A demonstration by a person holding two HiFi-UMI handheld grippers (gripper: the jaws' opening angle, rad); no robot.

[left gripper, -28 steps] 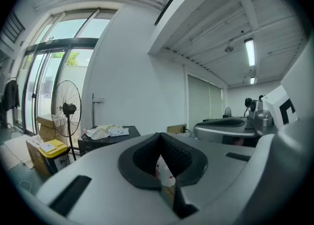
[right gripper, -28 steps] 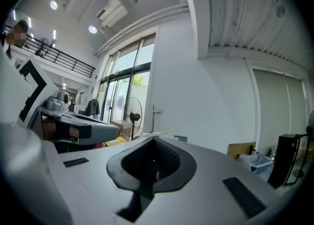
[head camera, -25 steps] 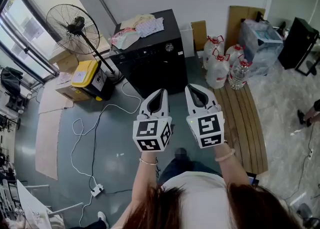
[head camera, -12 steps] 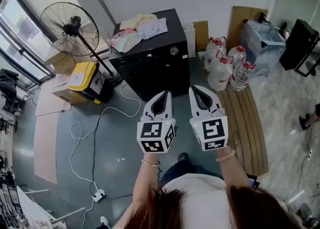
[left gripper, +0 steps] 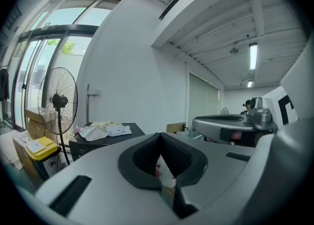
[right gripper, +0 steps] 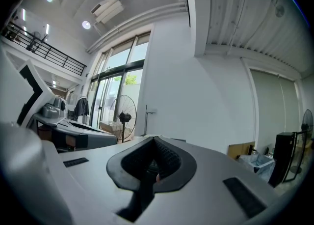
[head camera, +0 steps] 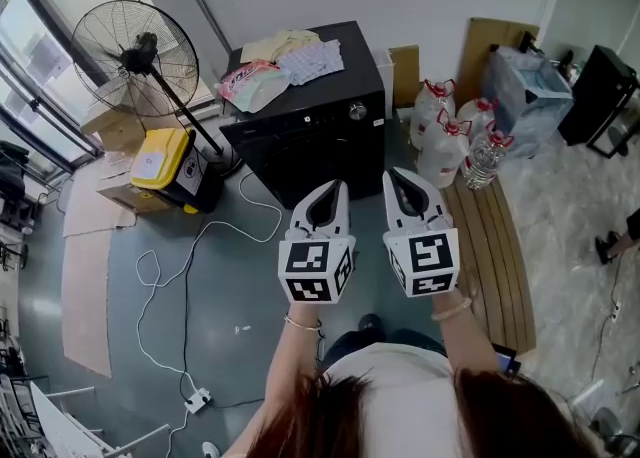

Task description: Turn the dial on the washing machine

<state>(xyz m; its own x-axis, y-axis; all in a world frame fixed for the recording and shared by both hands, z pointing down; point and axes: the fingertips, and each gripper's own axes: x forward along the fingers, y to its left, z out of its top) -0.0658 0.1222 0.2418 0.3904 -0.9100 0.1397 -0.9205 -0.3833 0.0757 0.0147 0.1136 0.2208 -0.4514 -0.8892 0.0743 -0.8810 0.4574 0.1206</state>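
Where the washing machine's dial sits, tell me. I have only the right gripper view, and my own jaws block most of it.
Observer: The dial is a silver knob on the control strip of the black washing machine, near the strip's right end in the head view.
Operator: Say whether my right gripper touches it.
Observer: No. The right gripper hangs in the air short of the machine's front and touches nothing.
Operator: Report what lies on top of the machine.
Observer: A pile of clothes lies on the lid, toward its back left, apart from the dial.
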